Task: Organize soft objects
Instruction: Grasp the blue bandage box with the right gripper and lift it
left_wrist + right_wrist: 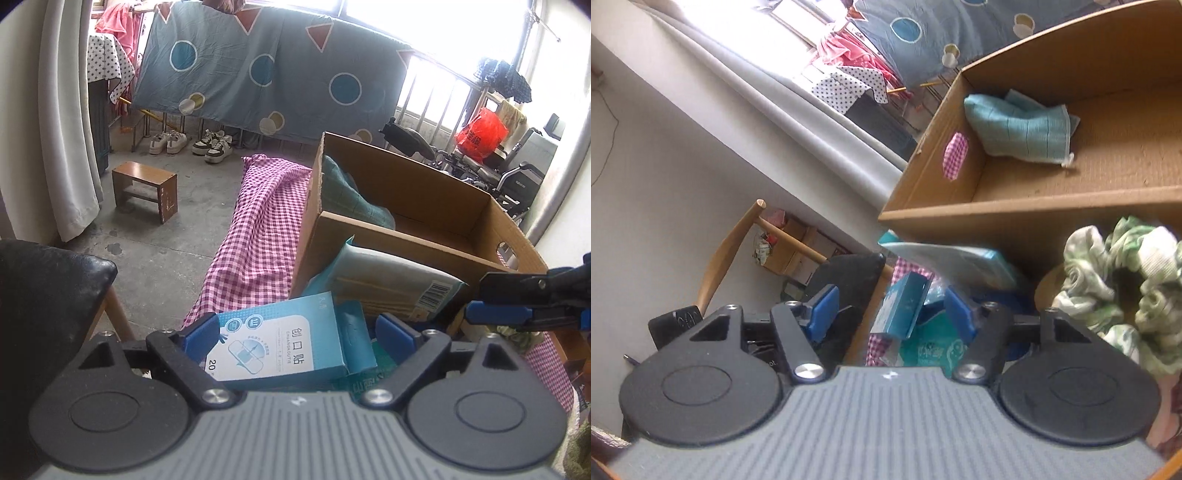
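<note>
Your left gripper (301, 328) has its jaws spread wide around the bandage box (280, 341); the box sits between the blue pads, and the left pad looks to be at its corner, but you can't tell if either pad presses, so read it as released. Its near end is cut off by the gripper body. Just past the fingertips a pale teal packet (388, 277) leans on the cardboard box (406, 236); its lower edge is hidden behind the bandage box. Inside the cardboard box, at the far left corner, a teal cloth (347, 195) is only partly visible over the wall.

Your right gripper (890, 308) is rolled hard, so its view is tilted. Jaws part open, nothing pressed between them; the bandage box is seen in the gap but lies well beyond. To the right of its fingers a green-and-white scrunchie (1123, 291) lies close by, its edge cut off by the frame. What's under it is hard to make out.
</note>
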